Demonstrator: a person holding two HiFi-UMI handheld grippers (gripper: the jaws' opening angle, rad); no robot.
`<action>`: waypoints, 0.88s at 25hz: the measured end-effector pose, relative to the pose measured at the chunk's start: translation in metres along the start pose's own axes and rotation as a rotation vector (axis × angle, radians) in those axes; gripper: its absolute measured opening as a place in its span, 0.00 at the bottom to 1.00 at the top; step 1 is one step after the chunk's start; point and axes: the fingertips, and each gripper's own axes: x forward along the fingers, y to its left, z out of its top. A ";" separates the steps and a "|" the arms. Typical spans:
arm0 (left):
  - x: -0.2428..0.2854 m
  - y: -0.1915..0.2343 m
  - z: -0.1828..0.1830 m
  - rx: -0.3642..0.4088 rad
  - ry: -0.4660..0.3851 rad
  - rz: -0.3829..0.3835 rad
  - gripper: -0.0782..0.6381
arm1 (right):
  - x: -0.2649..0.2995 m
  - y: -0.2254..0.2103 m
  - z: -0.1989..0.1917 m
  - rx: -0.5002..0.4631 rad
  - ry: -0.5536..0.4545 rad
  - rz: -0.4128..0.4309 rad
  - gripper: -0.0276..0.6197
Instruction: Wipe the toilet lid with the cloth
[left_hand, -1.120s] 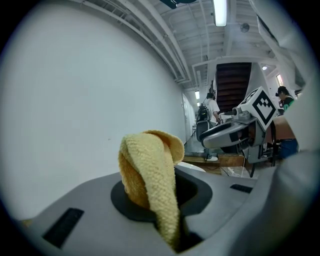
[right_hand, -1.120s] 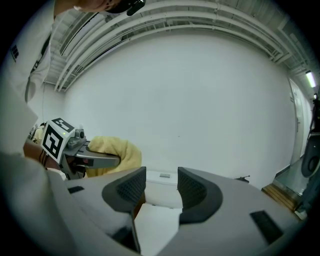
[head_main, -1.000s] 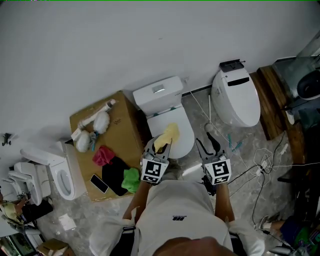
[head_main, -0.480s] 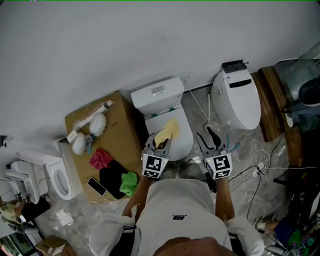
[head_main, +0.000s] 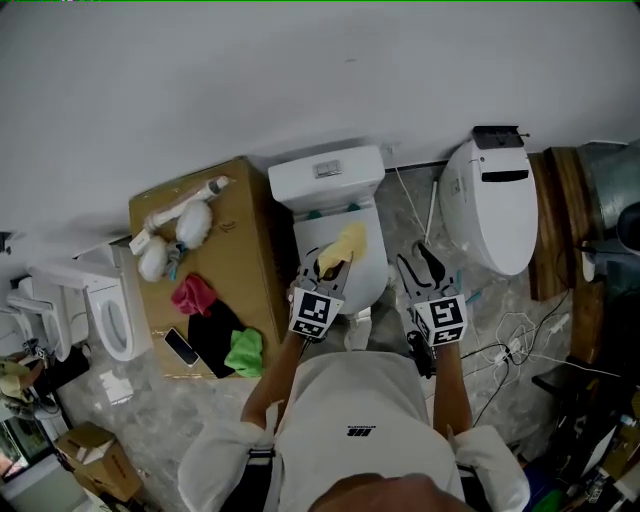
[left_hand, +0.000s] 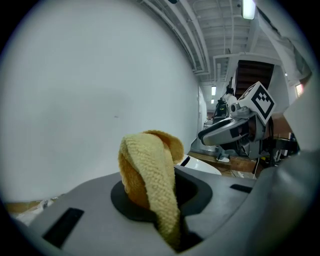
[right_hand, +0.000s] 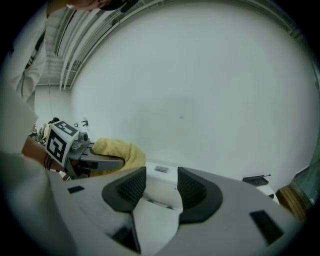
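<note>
Cloth (left_hand: 150, 175) within jaws of left gripper (head_main: 332, 272)

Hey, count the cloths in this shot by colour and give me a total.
Yellow cloth: 1
Pink cloth: 1
Black cloth: 1
Green cloth: 1
Total: 4

A warehouse-like test space: a centre toilet (head_main: 335, 240), a right toilet (head_main: 490, 210) and a left toilet (head_main: 108, 318) line one bare white wall (head_main: 300, 80), beside a cardboard box (head_main: 230, 255), with loose cables (head_main: 512, 345) on the grey floor (head_main: 190, 420) and exposed ceiling beams (left_hand: 220, 30) overhead.
</note>
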 end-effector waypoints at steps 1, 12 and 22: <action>0.008 0.001 -0.003 -0.006 0.010 0.011 0.21 | 0.007 -0.006 -0.003 -0.001 0.010 0.020 0.37; 0.092 0.017 -0.052 -0.123 0.118 0.143 0.21 | 0.092 -0.064 -0.043 -0.025 0.121 0.218 0.36; 0.151 0.016 -0.118 -0.192 0.209 0.177 0.21 | 0.152 -0.094 -0.098 -0.027 0.204 0.332 0.36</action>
